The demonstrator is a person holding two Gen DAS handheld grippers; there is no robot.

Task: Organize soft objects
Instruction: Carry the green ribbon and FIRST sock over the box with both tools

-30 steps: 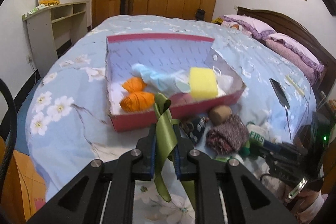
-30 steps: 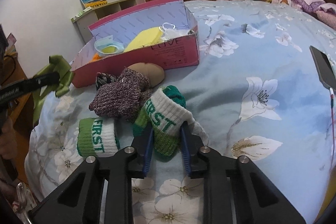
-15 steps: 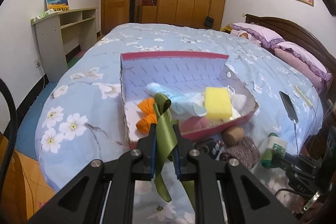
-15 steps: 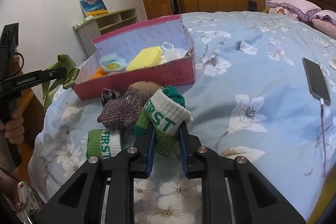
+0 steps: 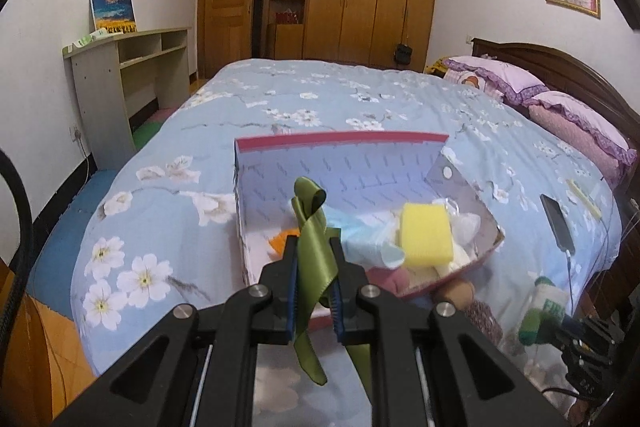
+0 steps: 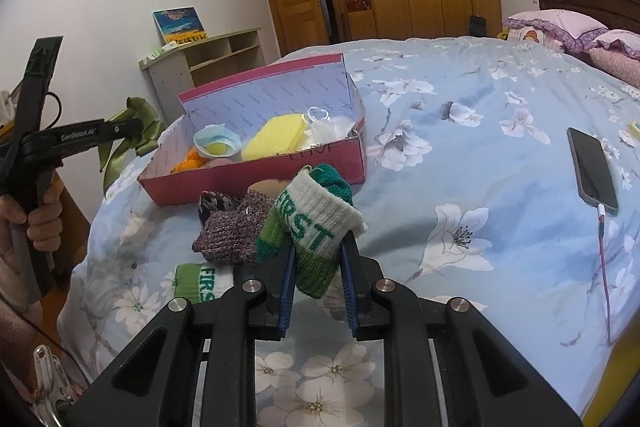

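Left wrist: left gripper [image 5: 314,259] clamped tight on green ribbon [image 5: 314,247], loops sticking up past the tips, tails hanging below. Pink box [image 5: 340,139] on bed [image 5: 320,99] just ahead, w/ yellow sponge [image 5: 426,237], blue mask [image 5: 360,247], orange yarn [image 5: 280,241] inside.

Right wrist: right gripper [image 6: 318,263] pinched on green/white "FIRST" sock [image 6: 316,227], held off the bed. 2nd FIRST sock [image 6: 202,281] lies on bed at left, purple knit [image 6: 234,233] between it and box [image 6: 256,183]. Phone [image 6: 592,169] well apart, right side. Left gripper [image 6: 136,127] w/ ribbon [image 6: 128,139] shows at left, beside box.
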